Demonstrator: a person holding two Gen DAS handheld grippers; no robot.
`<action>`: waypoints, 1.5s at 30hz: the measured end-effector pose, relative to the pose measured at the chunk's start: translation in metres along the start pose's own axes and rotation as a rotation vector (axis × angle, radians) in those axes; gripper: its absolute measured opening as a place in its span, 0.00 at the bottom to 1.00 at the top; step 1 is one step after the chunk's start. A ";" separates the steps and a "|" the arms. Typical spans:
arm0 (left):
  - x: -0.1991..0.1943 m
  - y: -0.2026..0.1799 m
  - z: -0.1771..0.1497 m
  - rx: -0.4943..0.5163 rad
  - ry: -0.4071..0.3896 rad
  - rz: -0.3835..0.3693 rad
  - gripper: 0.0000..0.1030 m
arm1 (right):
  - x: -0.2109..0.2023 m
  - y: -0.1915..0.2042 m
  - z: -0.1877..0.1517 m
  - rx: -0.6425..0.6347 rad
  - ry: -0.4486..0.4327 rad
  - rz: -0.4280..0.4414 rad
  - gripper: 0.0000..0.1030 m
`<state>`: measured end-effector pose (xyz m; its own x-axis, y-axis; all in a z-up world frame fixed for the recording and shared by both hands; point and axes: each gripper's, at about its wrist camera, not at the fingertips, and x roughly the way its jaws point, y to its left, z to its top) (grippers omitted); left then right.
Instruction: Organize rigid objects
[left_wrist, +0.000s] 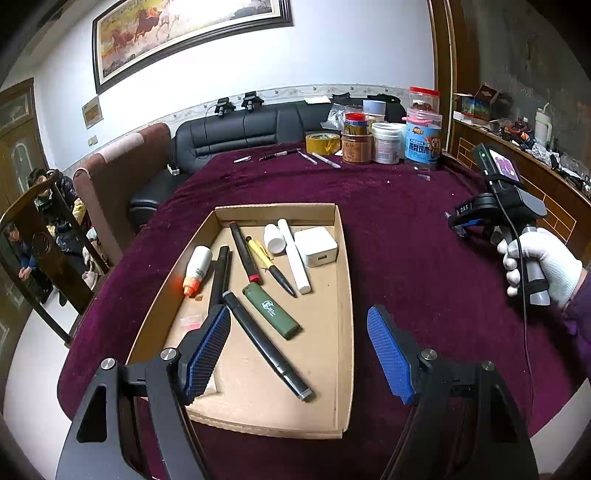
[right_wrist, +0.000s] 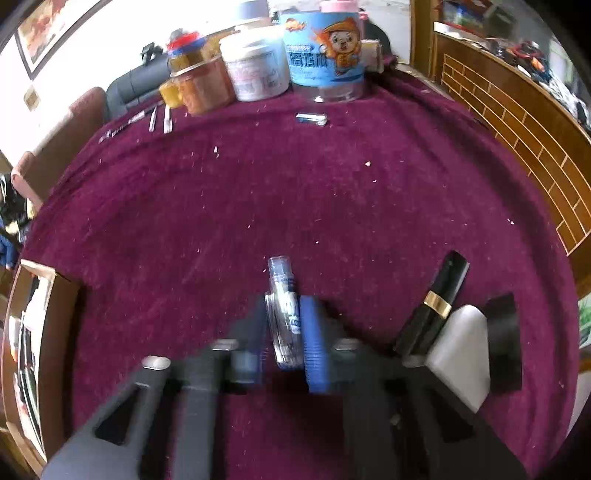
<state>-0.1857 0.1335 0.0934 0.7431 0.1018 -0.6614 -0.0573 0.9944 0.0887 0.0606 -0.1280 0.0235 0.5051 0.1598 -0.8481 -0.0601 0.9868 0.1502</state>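
The right tongs (right_wrist: 284, 332) pinch a small clear vial (right_wrist: 282, 314) above the worktop (right_wrist: 295, 203) — carry it level (left tongs (left_wrist: 299, 350) gape empty) into the cardboard tray (left_wrist: 345, 295) — releasing low.

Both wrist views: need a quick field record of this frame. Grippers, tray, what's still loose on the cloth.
left gripper: open, empty, above the cardboard tray
right gripper: shut on the clear small bottle, over the cloth, right of the tray
tray contents: green lighter, white charger, white glue bottle, several pens
loose on the purple cloth: black lipstick tube, a white block beside it, small clear piece near the jars
far edge: blue-label jar, tape roll
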 end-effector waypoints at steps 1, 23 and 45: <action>0.001 -0.001 0.000 -0.002 0.003 -0.002 0.69 | -0.002 -0.001 -0.003 0.001 0.005 0.015 0.12; 0.009 -0.022 -0.005 -0.034 0.080 -0.121 0.69 | -0.103 -0.107 -0.037 0.084 -0.137 0.016 0.15; 0.031 -0.057 -0.001 -0.047 0.230 -0.281 0.69 | -0.104 -0.127 -0.066 0.067 -0.150 0.094 0.11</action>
<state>-0.1601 0.0800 0.0672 0.5656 -0.1770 -0.8055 0.0929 0.9841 -0.1511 -0.0409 -0.2685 0.0597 0.6229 0.2410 -0.7443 -0.0584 0.9630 0.2630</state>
